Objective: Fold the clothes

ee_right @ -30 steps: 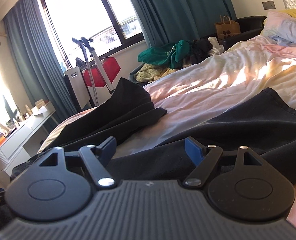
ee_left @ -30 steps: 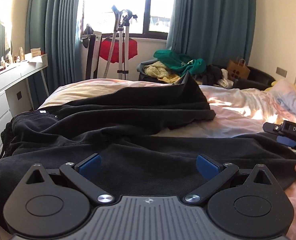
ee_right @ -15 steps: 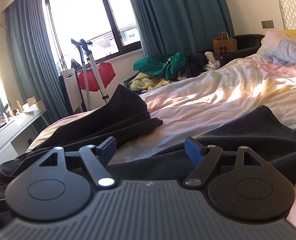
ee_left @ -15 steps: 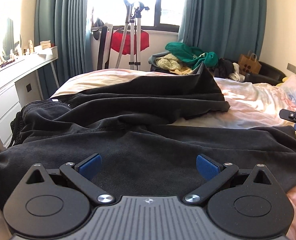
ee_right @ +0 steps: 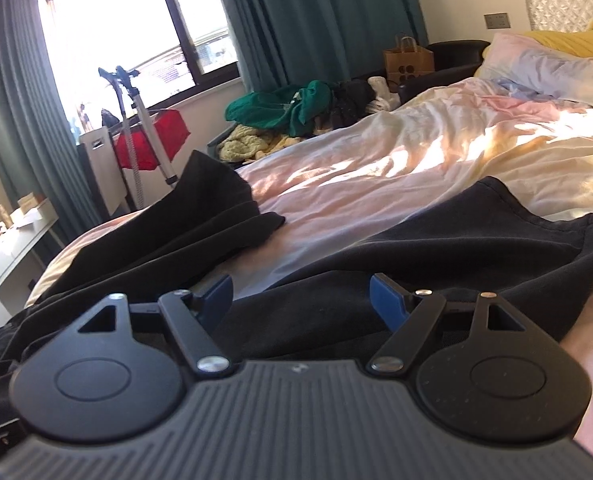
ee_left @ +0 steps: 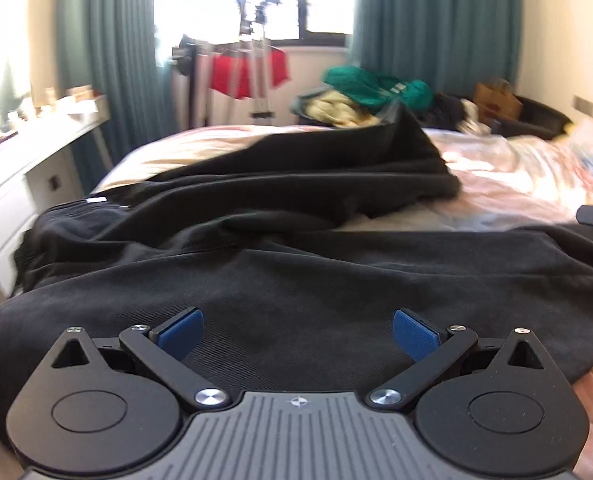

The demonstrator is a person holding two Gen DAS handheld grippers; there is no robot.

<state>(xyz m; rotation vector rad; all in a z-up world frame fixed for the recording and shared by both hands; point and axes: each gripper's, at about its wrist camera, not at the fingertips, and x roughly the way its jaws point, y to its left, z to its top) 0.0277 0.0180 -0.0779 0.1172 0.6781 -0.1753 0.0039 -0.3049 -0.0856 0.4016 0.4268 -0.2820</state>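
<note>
Trousers (ee_left: 296, 264), black, lie spread across the bed (ee_left: 508, 176), 1 leg reaching toward the window, the other toward the pillow (ee_right: 544, 68). Left hand-held gripper (ee_left: 296, 330) hovers over the near cloth, jaws wide, holding nothing. Right hand-held gripper (ee_right: 300, 298) is likewise wide open and empty above the other leg.

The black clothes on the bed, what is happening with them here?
A person holds a gripper in each hand over a pair of black trousers spread on the bed. The left gripper and the right gripper are both open and hold nothing. One trouser leg lies near the grippers and the other farther back, spread apart. No fold is made yet. A pile of other clothes waits beyond the bed.
</note>
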